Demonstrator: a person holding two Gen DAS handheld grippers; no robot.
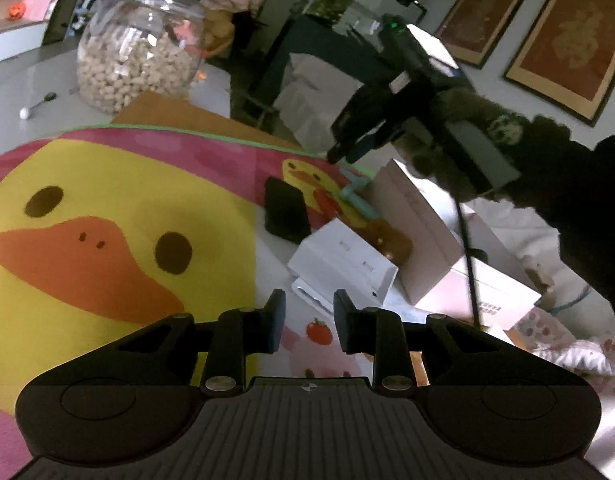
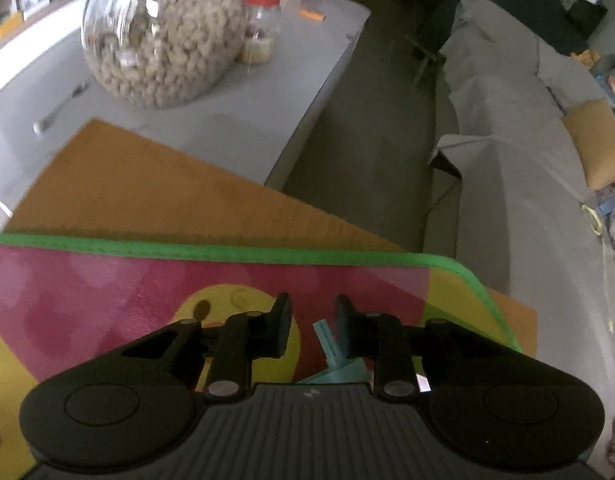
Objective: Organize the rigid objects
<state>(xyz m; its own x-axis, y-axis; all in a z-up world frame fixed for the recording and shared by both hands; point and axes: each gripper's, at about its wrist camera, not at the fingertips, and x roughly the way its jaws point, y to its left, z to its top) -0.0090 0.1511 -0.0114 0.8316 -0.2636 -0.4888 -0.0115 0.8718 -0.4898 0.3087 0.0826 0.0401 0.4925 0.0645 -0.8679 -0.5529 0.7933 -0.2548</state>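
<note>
sorting barely begun: clutter still loose on the mat.
a black case (image 1: 286, 211), teal clip (image 1: 357, 196), brown toy (image 1: 391, 240) and white boxes (image 1: 343, 266) lie in a heap on the duck mat (image 1: 107, 208), beside an open carton (image 1: 423, 236); nothing looks tidied. the left gripper (image 1: 309, 322) hangs near the boxes, jaws narrow with a gap, holding nothing. the right gripper (image 2: 312, 330) hovers over the clip, which sits beside its right finger; its jaws are narrow, and a grip can't be told.

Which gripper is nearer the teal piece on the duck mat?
Right. The right gripper hangs directly over the teal piece; the left gripper sits well back across the mat.
</note>
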